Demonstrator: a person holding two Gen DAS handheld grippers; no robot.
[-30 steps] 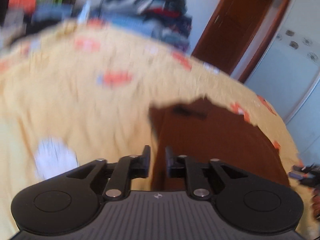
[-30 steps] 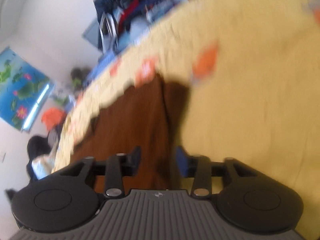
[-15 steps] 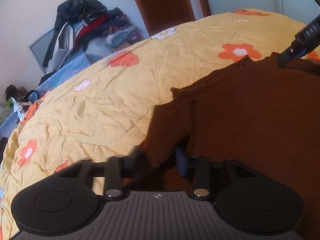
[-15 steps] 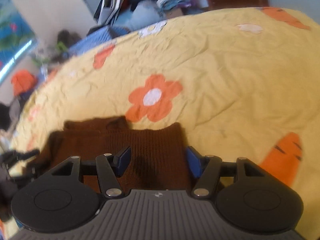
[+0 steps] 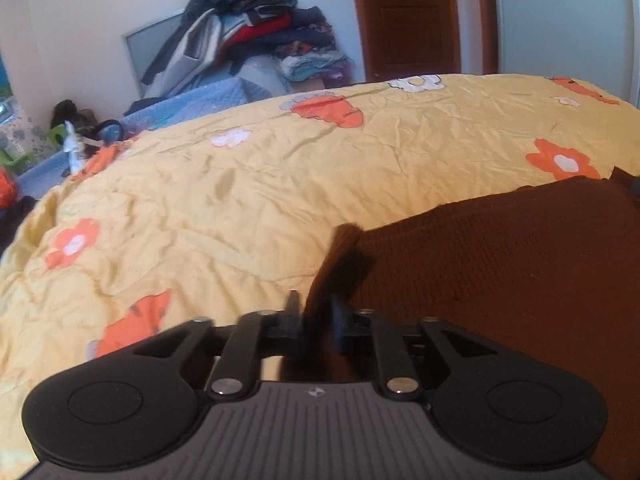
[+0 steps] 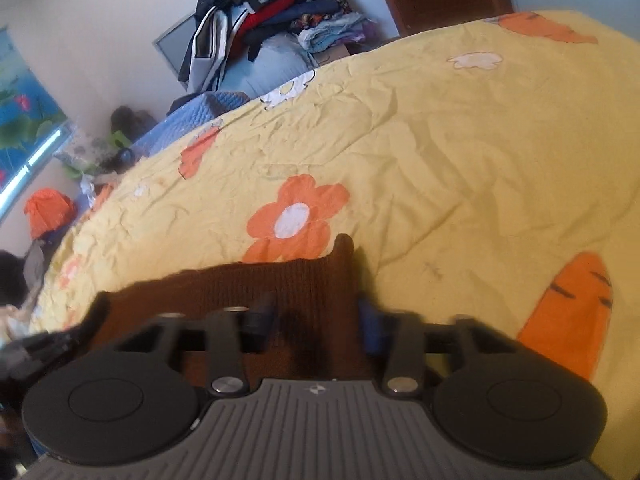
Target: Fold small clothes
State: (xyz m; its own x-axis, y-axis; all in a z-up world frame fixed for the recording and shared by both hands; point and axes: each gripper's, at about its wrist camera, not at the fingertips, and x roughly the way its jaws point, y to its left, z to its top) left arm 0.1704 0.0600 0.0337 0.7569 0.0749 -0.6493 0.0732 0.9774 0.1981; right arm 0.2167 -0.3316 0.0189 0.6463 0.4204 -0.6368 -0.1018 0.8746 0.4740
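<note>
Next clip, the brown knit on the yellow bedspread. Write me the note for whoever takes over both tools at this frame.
Left tool: jaws opening, a raised corner of the brown knit garment stands between them; the pads look clear of it.
Right tool: jaws opening, straddling the garment's other top corner, cloth between the pads but not pinched.
Garment: spread on the yellow flowered bedspread, top edge towards the room's far wall, corners slightly lifted.
Done: garment laid out, both top corners just let go.
Left: no fold is visible yet. Probably regrip the edges and start folding; the lower part of the garment is hidden under the tools.
</note>
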